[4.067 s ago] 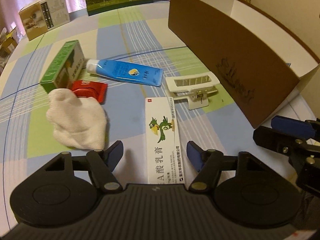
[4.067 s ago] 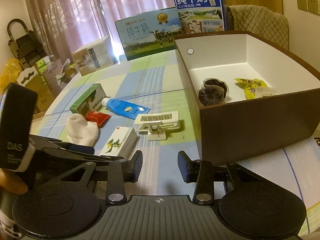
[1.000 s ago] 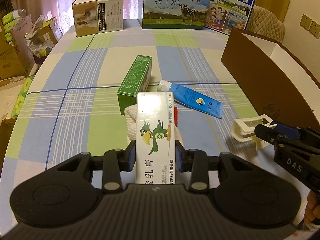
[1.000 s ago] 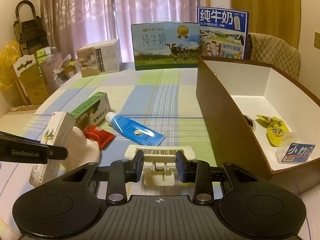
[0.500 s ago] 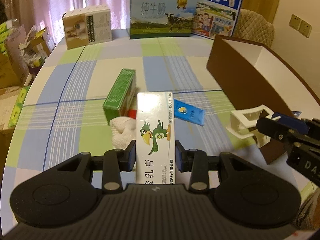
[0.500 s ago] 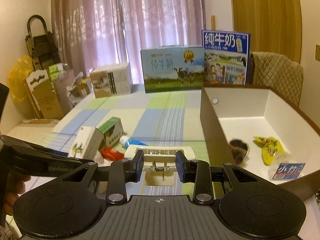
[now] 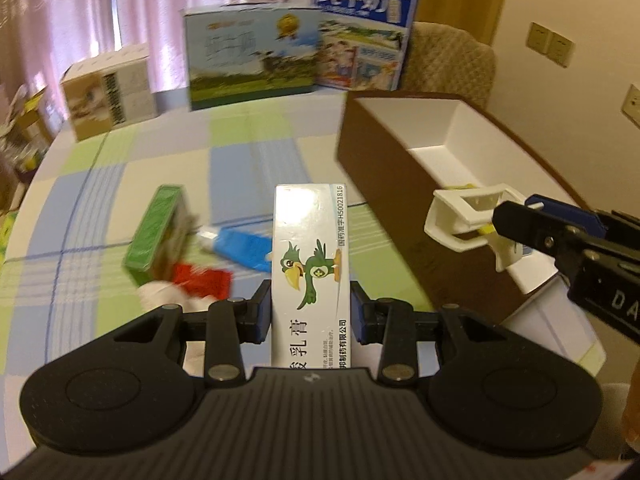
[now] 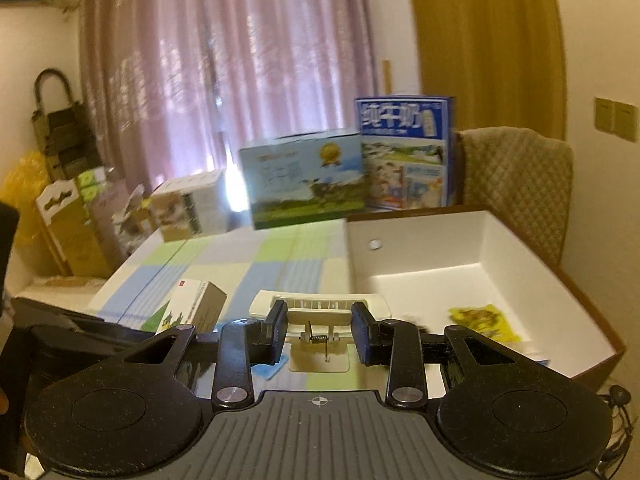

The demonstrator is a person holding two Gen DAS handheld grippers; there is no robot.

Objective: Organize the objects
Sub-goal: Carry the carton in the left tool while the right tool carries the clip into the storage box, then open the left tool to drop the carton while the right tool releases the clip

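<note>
My left gripper [image 7: 311, 314] is shut on a white ointment carton with a green parrot [image 7: 310, 264], held in the air over the table. My right gripper [image 8: 319, 332] is shut on a white plastic clip [image 8: 319, 312], also lifted; the same clip [image 7: 466, 216] shows in the left wrist view beside the brown box [image 7: 400, 184]. That open box with a white inside [image 8: 432, 256] holds a yellow packet [image 8: 482, 322]. On the checked tablecloth lie a green carton [image 7: 154, 234], a blue tube [image 7: 240, 246], a red packet [image 7: 200, 280] and a white cloth [image 7: 160, 294].
Milk cartons [image 7: 252, 60] and a blue milk box [image 7: 362, 32] stand along the table's far edge, with a beige box [image 7: 108, 90] to their left. A quilted chair [image 8: 516, 184] stands behind the brown box. Bags and boxes are piled by the curtain [image 8: 68, 216].
Both grippers have risen with their loads and moved towards the brown box. The clip now hangs at the box's near rim, and the loose items on the table sit lower in the left view.
</note>
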